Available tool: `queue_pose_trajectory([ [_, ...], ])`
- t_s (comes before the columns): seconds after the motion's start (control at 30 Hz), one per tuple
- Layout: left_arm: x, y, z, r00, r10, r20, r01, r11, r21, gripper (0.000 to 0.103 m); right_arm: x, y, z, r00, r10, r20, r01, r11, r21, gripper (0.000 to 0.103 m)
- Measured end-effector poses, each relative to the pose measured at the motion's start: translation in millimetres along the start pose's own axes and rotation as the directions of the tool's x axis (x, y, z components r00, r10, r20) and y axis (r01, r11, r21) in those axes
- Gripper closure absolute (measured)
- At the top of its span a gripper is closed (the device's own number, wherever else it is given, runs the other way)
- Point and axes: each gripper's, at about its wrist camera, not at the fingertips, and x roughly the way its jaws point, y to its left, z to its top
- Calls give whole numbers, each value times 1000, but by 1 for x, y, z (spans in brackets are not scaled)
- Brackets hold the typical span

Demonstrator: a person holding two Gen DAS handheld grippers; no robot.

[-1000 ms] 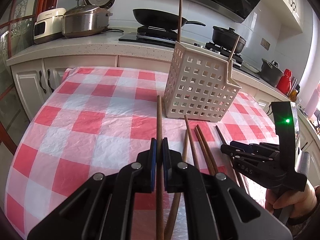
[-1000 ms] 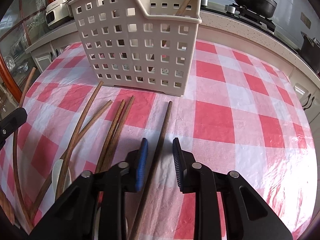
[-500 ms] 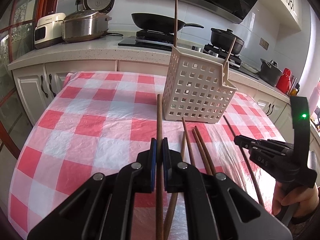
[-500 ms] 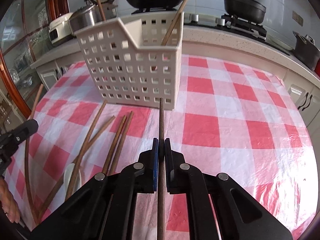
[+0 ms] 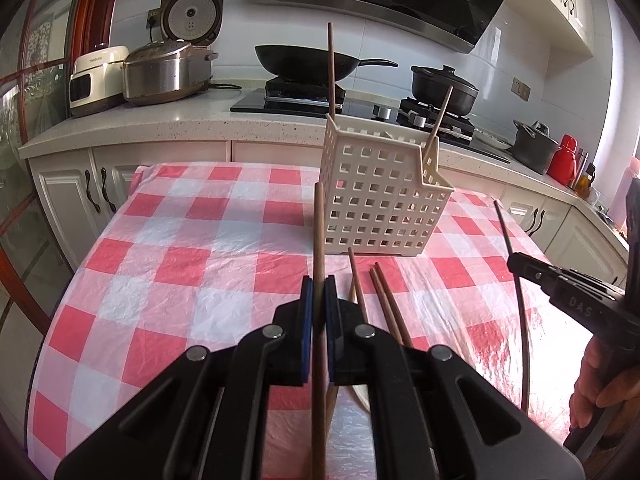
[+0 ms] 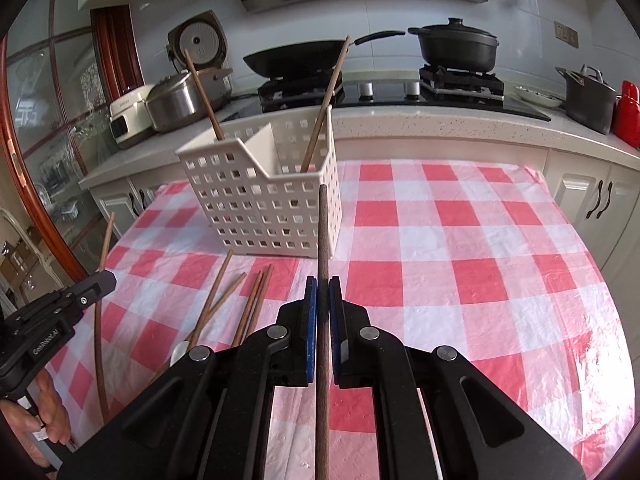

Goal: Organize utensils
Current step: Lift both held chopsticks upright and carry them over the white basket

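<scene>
Chopsticks are being gripped in both tongs — the left tongs (image 5: 319,300) are pinching a brown chopstick (image 5: 319,232) between blue pads, its shaft running straight forward along the fingers and its tip pointing at the white perforated basket (image 5: 380,208). The right tongs (image 6: 322,304) are clamping a darker chopstick (image 6: 323,232) the same way, tip overlapping the basket's near corner (whether it is touching cannot be told). Both sticks are hanging clear of the checked bench (image 5: 180,264). Loose chopsticks (image 6: 248,304) are lying on the cloth between the two tongs — just short of the basket. Two sticks (image 6: 324,104) are already standing tilted inside it.
</scene>
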Motion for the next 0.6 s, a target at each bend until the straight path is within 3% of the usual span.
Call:
queue_pose_trajectory([
  [0.6,-45,-19,10,996,10,92,-14,999,41,97,-65,1,4,987,54,148,-51,998,-24,97],
])
